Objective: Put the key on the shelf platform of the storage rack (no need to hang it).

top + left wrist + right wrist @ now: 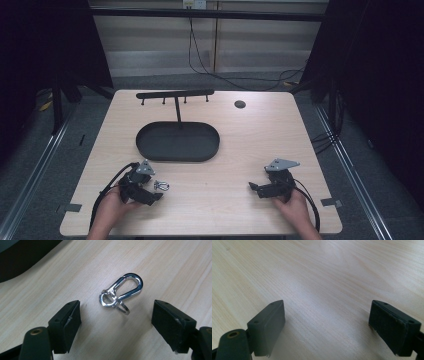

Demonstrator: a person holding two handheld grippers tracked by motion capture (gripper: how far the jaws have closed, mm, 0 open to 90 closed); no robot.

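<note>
Clip: a shiny metal clip [121,292] with a small ring on it lies flat on the tabletop [240,150]. Nothing holds it yet.
Where the clip is: near the front left of the tabletop, just in front of the left claw [154,190], a bit below the black tray [145,145].
Left claw: its jaws are wide apart, one on each side of the clip, and they do not touch it. I think it is getting ready to grab.
Right claw: the right claw [253,188] is wide too and holds nothing. It sits low over bare wood at the front right, well apart from the clip.
Done so far: I think almost nothing. The clip is not picked up.
Left to do: close on the clip and lift it. It may go on the black rack [175,94] with little pegs, or in the tray, but I cannot tell which.
Edges: the tray's rim is near the left claw, on its far side. The front edge of the tabletop is close to both hands.
Open room: lots of bare wood lies between the two claws and to the right of the tray. A small dark round spot [240,104] sits far back, out of the way.
</note>
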